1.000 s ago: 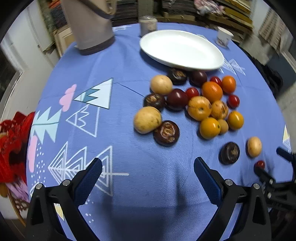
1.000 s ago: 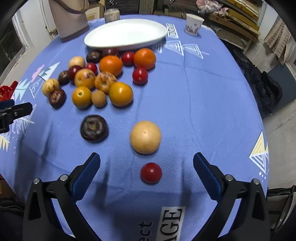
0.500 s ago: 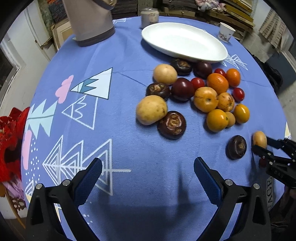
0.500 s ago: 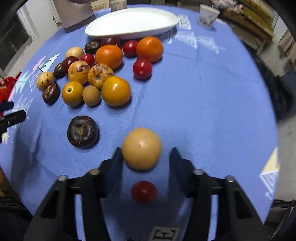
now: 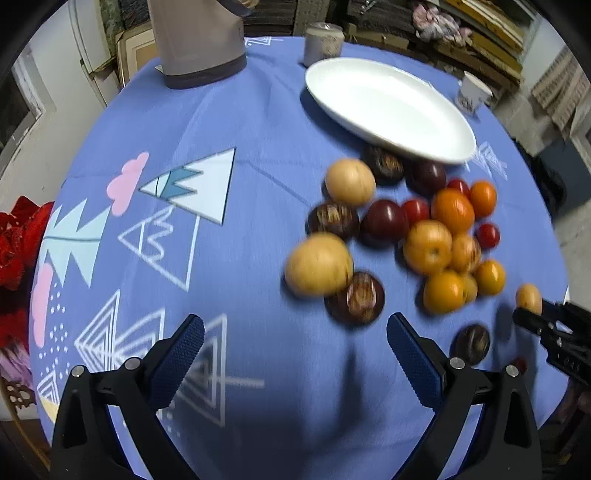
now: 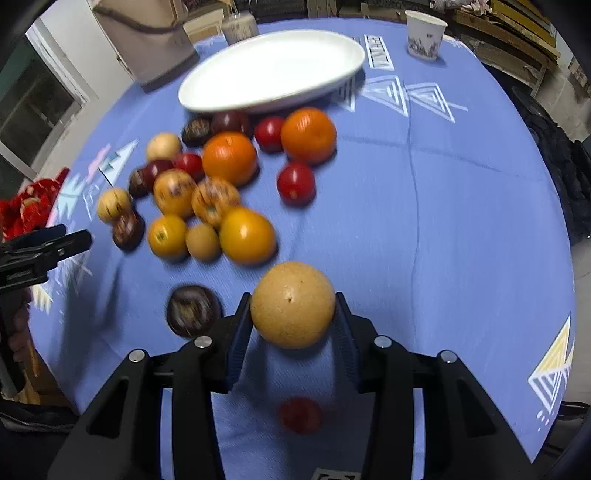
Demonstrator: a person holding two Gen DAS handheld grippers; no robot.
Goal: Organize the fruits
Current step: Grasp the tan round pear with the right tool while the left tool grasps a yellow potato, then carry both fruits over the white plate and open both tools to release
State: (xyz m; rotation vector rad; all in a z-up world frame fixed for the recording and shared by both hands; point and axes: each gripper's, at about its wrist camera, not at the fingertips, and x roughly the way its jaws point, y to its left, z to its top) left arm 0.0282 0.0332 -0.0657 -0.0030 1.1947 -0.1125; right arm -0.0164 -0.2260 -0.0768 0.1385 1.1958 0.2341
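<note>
Right gripper (image 6: pixel 293 314) clamped on a tan round fruit (image 6: pixel 293 304), one blue-padded finger (image 6: pixel 238 332) pressed to each side. Fruit apparently clear of the blue tablecloth (image 6: pixel 443 221); contact underneath hard to judge. Small red fruit (image 6: pixel 301 414) on the cloth below and behind it, blurred, between the gripper arms. Dark brown fruit (image 6: pixel 192 311) just beside the left finger, not touching it.

Left gripper (image 5: pixel 295 354) wide open, nothing between the pads, hovering over bare cloth near the table edge. Closest to it: a large yellow fruit (image 5: pixel 318 264) touching a dark brown one (image 5: pixel 355 298).

Main pile of fruit between the grippers and the white oval plate (image 6: pixel 273 70). Two oranges (image 6: pixel 308 134) nearest the plate on the right side, red fruits (image 6: pixel 296 183) scattered beside them, yellow-orange ones (image 6: pixel 247 235) at the near edge, dark purple and brown ones tucked against the plate rim. Nothing on the plate.

From the left view, right gripper tips (image 5: pixel 532 321) visible at far right, with the tan fruit (image 5: pixel 529 298) held there, apart from the pile.

Beyond the plate: paper cup (image 6: pixel 424 35), a jar (image 5: pixel 323 43), a grey-beige appliance base (image 5: pixel 199 40). Red fabric (image 5: pixel 18 236) off the table's left edge. Left view blurred throughout; fine surface detail on fruit unreadable.
</note>
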